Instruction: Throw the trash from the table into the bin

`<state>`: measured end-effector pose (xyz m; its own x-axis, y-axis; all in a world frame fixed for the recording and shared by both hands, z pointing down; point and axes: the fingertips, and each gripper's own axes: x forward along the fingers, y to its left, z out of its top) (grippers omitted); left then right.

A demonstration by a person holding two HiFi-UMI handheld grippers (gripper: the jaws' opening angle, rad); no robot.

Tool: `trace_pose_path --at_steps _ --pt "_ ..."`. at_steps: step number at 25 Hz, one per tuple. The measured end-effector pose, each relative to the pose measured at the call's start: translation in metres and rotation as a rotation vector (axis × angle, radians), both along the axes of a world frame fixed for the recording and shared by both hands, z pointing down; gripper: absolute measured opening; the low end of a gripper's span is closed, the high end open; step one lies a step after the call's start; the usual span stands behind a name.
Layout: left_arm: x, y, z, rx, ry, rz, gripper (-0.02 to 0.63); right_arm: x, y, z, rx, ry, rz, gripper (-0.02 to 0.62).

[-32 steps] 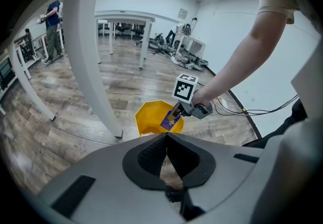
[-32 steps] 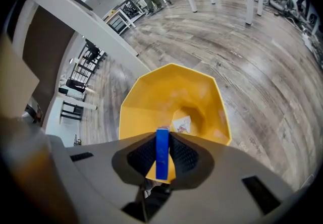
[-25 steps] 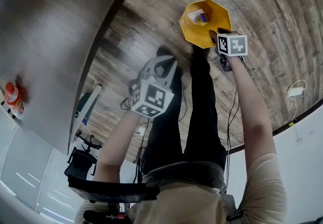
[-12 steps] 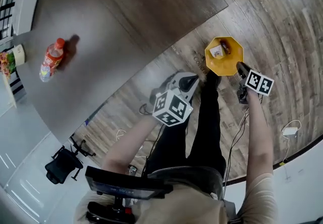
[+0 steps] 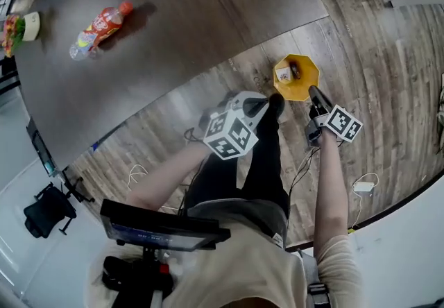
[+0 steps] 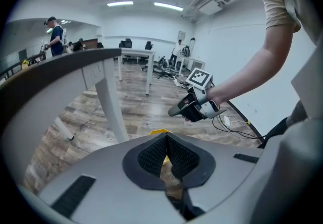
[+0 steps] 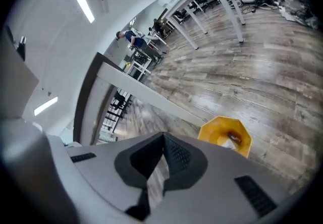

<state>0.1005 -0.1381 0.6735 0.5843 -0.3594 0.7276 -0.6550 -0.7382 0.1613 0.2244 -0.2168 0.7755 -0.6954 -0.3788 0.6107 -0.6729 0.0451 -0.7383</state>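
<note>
Nearest, the left gripper [image 5: 255, 107] was shut tight with nothing between its jaws. The right gripper [image 5: 313, 93], at its 3 o'clock, had just closed its jaws, also on nothing. Just beyond both, on the wooden floor [image 5: 374, 36], stood the yellow bin [image 5: 309, 78], at 1 o'clock from the left gripper and 11 o'clock from the right, with 2 pieces of trash [image 5: 284, 75] inside. Farther off, at 10 o'clock, a plastic bottle [image 5: 101, 22] lay on its side on the dark tabletop [image 5: 194, 15], well apart from the bin.
</note>
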Motion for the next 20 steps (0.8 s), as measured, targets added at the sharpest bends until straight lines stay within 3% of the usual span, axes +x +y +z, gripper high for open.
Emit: trace_pose_path --at_steps 9,13,16,20 --pt "-0.045 -0.021 -0.129 0.13 0.011 -0.1 0.014 -0.041 0.014 -0.161 0.064 -0.203 0.076 0.017" --pt "-0.059 -0.025 -0.18 0.2 0.0 -0.116 0.014 -0.045 0.014 -0.21 0.14 -0.202 0.03 0.017" --pt "-0.067 -0.02 -0.208 0.237 -0.011 -0.131 0.014 -0.048 0.018 -0.248 0.158 -0.251 0.053 0.017" --pt "-0.076 -0.006 -0.243 0.241 0.071 -0.204 0.014 -0.038 0.021 -0.289 0.225 -0.317 0.125 0.017"
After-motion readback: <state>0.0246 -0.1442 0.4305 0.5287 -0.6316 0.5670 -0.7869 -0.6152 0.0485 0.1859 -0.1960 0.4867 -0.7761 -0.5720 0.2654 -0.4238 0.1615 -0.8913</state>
